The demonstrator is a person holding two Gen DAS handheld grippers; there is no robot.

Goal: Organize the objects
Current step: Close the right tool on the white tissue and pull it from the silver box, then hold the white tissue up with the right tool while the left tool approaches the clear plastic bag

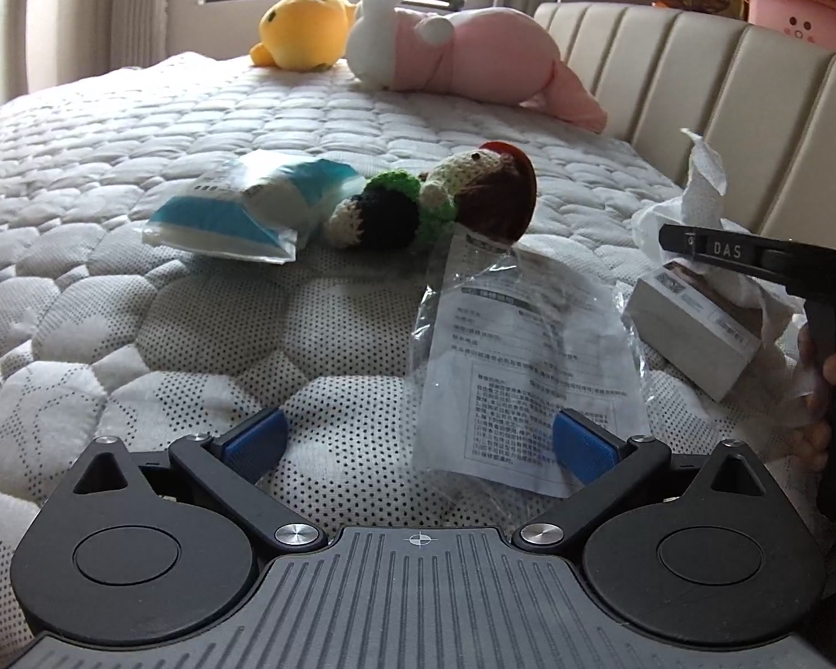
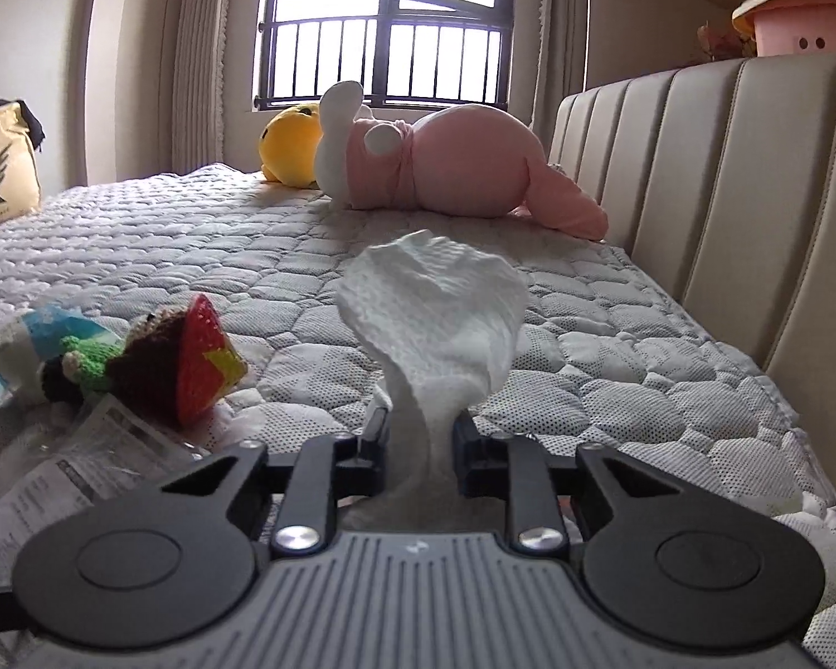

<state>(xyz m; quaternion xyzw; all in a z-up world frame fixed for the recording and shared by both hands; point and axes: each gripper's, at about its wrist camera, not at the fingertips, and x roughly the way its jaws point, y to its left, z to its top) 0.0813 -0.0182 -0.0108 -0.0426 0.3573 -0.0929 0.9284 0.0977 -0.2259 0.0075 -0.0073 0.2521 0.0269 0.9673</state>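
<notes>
Left gripper (image 1: 418,440): one, low over the bed (image 1: 139,301); its two blue-padded fingers (image 1: 253,440) are spread wide with nothing between them. The right finger's pad overlaps the near edge of the clear bag.
Right gripper (image 2: 421,443): one; its fingers are pressed in on a white tissue (image 2: 440,312), which fans out upward past the tips.
Hand (image 1: 833,390): one, at the right edge of the left wrist view, around the black handle of the right gripper.
Clear bags: two. One holds a printed sheet (image 1: 521,368) and lies just ahead of the left gripper; the other, blue and white (image 1: 234,206), lies further off on the left.
Crochet doll (image 1: 434,198): one, on its side between the two bags, touching both; it wears a red and yellow hat.
Small box (image 1: 691,329): one, tilted, at the right, below the tissue.
Plush toys: two at the far end of the bed, a yellow one (image 1: 301,28) and a pink and white one (image 1: 462,56), side by side.
Headboard (image 2: 724,184): one, padded, along the bed's right side.
</notes>
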